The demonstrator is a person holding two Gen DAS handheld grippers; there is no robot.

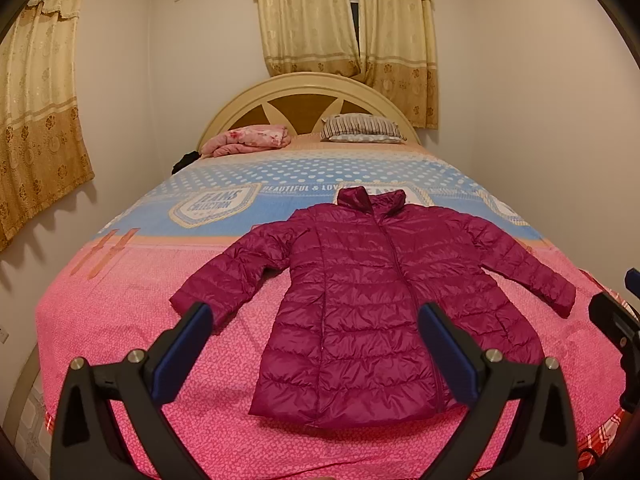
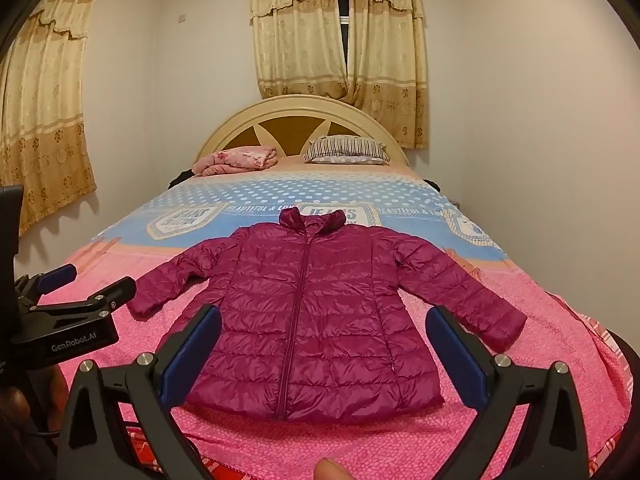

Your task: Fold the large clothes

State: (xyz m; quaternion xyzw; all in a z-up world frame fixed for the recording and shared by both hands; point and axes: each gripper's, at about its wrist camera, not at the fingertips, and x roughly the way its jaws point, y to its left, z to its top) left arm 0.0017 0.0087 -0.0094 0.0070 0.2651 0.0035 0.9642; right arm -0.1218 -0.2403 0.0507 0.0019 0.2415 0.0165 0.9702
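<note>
A magenta quilted puffer jacket (image 1: 372,304) (image 2: 316,320) lies flat on the bed, zipped, collar toward the headboard, both sleeves spread out to the sides. My left gripper (image 1: 316,320) hovers open above the bed's near end, its blue pads wide apart, nothing between them. My right gripper (image 2: 324,320) is likewise open and holds nothing, above the jacket's hem. In the right wrist view the left gripper (image 2: 96,282) shows at the left edge, by the jacket's left cuff. A fingertip (image 2: 332,470) shows at the bottom of the right wrist view.
The bed (image 1: 120,320) has a pink and blue printed cover. At its head lie a folded pink blanket (image 1: 250,140) and a striped pillow (image 1: 362,128) against a cream headboard (image 1: 308,88). Curtains (image 1: 344,16) hang behind. Walls stand close on both sides.
</note>
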